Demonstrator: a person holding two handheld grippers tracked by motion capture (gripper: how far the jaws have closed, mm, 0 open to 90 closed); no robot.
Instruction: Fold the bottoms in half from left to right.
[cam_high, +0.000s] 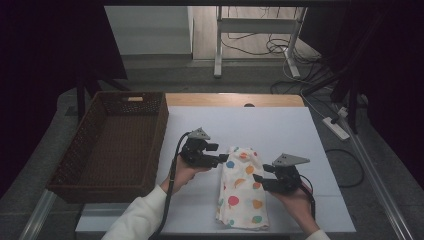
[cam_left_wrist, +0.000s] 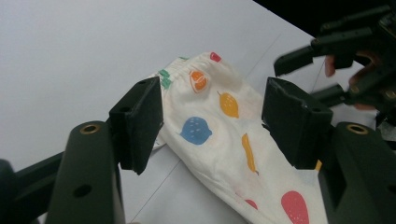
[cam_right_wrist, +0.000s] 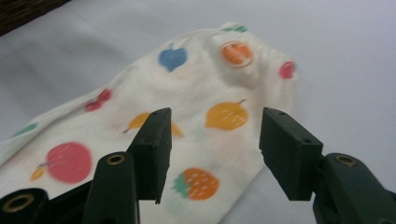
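tongs flank fruit-print cloth

left gripper (cam_high: 223, 159) sits just left of centre, jaws parted and bare, at the cloth's (cam_high: 243, 189) upper left edge. right gripper (cam_high: 256, 178), right of centre, jaws likewise parted, hovers over the cloth's right side. cloth lies folded at lower centre on the white table (cam_high: 280, 130). basket (cam_high: 75, 155) stands at left.

Both tools are black. The left tool (cam_high: 221, 159) and the right tool (cam_high: 258, 178) each carry a grey three-cornered plate on top and trail a black cable. Each jaw ends in a blocky black pad on an arm with a brass-ringed screw hole. The person wears a white long sleeve (cam_high: 142, 212).
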